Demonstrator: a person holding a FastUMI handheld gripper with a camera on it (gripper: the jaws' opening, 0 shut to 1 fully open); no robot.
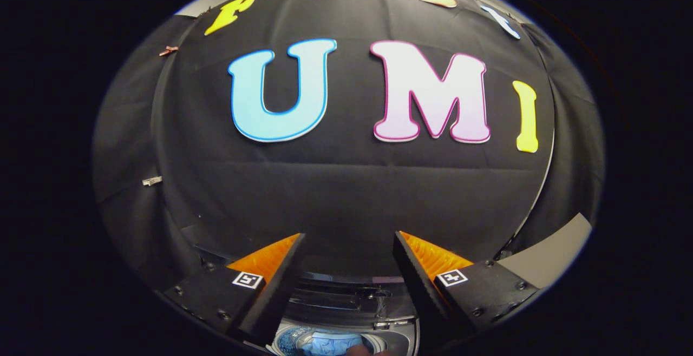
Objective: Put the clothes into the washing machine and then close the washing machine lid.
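Fingers [276,285] of the gripper [349,248] sit closest to the camera, spread wide apart w/ nothing between them. Jaws are released, not pinching anything. Each finger has a small square marker on its block.

Right under the fingers, low down between them, is the washing machine [346,304]. Its lid is up, so the round tub [325,341] shows. Inside the tub is something light blue, prob. the clothes [327,341], but only a small bit can be seen, so it is hard to be sure. A small brownish thing shows at the tub's near rim; can't tell what it is. The dark back part of the machine, w/ slots and ridges, lies just past the tub, between the two fingers. The right finger covers part of the machine's right side and the left finger covers part of its left side.

Beyond the fingers hangs the booth's wall, a big black cloth [346,193]. It has a flat fold line running across it, abt halfway down. More black cloth hangs on the left side [124,145], w/ a small pinkish clip [168,50] near its top and a small silver clip [152,181] lower down. These clips are well apart from the gripper.

On the right, just beyond the right finger, is a flat grey surface [547,256]. A thin pale edge runs up along the cloth's right side, above it.
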